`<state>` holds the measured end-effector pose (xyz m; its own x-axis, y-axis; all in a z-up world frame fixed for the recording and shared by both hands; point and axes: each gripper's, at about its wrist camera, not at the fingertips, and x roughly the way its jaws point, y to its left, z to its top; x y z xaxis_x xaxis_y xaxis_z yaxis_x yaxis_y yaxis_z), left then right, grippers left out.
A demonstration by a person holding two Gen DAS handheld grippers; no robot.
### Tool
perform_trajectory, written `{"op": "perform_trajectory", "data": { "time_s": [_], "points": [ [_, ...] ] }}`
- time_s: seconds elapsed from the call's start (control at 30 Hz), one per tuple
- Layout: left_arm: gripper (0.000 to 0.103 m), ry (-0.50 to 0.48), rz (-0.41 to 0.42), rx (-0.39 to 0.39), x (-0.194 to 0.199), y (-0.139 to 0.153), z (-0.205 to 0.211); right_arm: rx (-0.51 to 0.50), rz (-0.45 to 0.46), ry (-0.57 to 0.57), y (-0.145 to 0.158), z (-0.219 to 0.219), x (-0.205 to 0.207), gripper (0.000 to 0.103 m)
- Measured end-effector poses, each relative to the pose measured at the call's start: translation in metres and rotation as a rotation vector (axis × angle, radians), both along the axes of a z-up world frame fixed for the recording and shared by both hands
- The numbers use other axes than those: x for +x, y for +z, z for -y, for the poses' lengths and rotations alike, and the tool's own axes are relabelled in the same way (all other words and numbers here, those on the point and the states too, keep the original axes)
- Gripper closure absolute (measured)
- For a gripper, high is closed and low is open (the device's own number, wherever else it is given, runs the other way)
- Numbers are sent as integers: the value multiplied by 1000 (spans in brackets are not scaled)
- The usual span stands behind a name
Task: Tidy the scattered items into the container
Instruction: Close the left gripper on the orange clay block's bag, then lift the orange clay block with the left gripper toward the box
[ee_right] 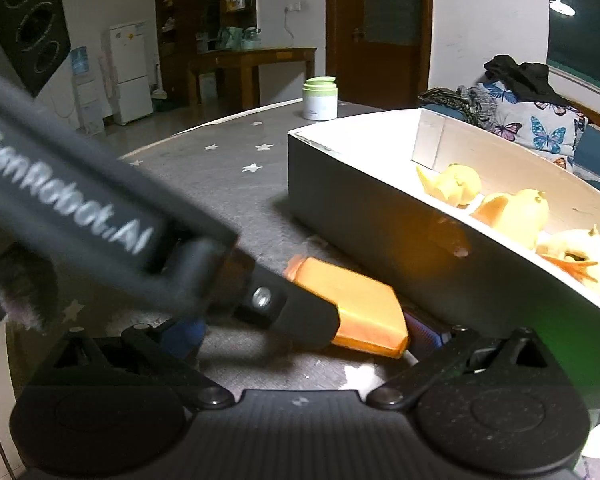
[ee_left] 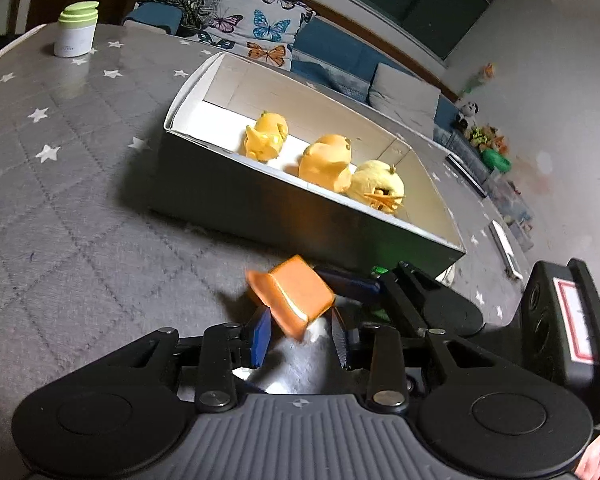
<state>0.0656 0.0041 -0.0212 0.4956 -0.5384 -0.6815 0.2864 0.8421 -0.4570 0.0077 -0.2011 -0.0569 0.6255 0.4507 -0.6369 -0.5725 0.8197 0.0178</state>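
At lower centre, we see the left gripper (ee_left: pixel 300 334) with fingers wide around an orange block (ee_left: pixel 292 296); the right gripper's (ee_right: pixel 304 338) spread we cannot tell.

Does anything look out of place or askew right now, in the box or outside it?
One thing: the orange block is outside the box, tilted on an edge on the grey cloth, with both grippers crowded around it. In the box, three yellow toys sit in a row; the rightmost looks tipped over. No visible spill or damage.
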Motion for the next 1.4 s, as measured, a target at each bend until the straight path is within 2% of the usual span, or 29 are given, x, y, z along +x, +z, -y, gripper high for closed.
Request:
{"op": "perform_trajectory", "data": {
  "time_s": [0.27, 0.43, 0.67, 0.9, 1.17, 1.4],
  "points": [
    [67, -18, 26, 14, -9, 7, 1, -36, 42, -8, 2, -4, -4, 8],
    [67, 10, 39, 34, -1, 9, 0, -47, 47, -24, 2, -4, -3, 14],
    [67, 16, 6, 33, 12, -1, 4, -45, 42, -20, 2, -4, 0, 21],
    [67, 6, -19, 27, 12, -6, 3, -18, 25, -35, 3, 5, 2, 36],
    [67, -2, -41, 24, 4, -5, 4, -23, 35, -44, 4, 8, 1, 41],
    [67, -27, 14, 15, -8, 16, 12, -17, 80, -41, 18, 17, -11, 41]
  ]
}}
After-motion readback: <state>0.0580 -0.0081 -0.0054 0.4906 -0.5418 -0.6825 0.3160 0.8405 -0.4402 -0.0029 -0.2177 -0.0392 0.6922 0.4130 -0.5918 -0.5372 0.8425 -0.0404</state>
